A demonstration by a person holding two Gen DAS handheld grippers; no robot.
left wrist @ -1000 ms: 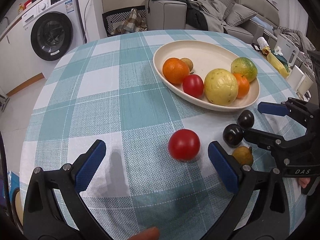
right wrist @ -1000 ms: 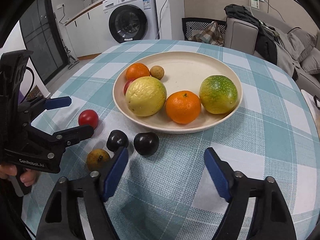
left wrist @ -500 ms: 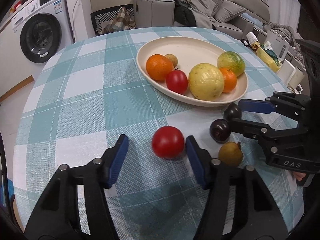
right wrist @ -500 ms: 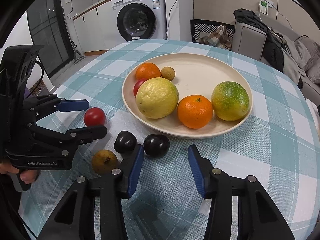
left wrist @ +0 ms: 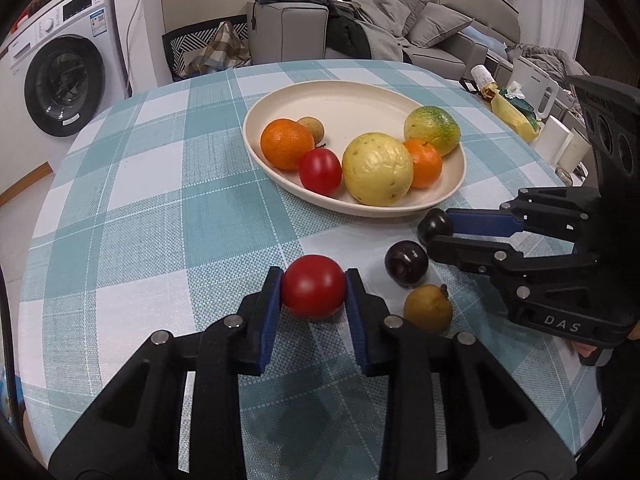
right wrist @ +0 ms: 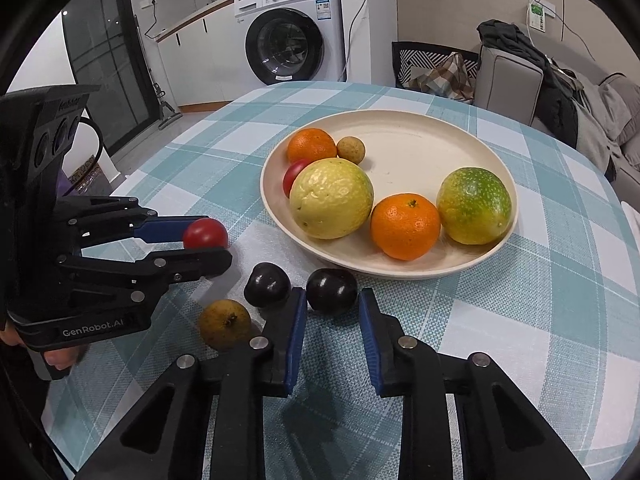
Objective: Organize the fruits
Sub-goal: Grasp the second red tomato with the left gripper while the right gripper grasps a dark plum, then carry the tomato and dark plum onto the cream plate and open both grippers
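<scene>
Both pairs of fingers have narrowed since a second ago, when they stood wide. Left gripper (left wrist: 314, 294) now presses both blue pads against the loose red tomato (left wrist: 314, 291), which sits on the tabletop (left wrist: 132, 216) short of the cream plate (left wrist: 360, 100).

Right gripper (right wrist: 332, 320) brackets a dark plum (right wrist: 331, 291); left pad touches it, but contact on the other side is hard to make out, so a firm hold cannot be told. Second dark plum (right wrist: 267, 284) and a yellow-brown fruit (right wrist: 225, 323) lie just beside it.

On the plate, a second tomato (right wrist: 294, 176) is half hidden behind the yellow fruit (right wrist: 331, 197). Hands are mostly cut off at the frame edges.
</scene>
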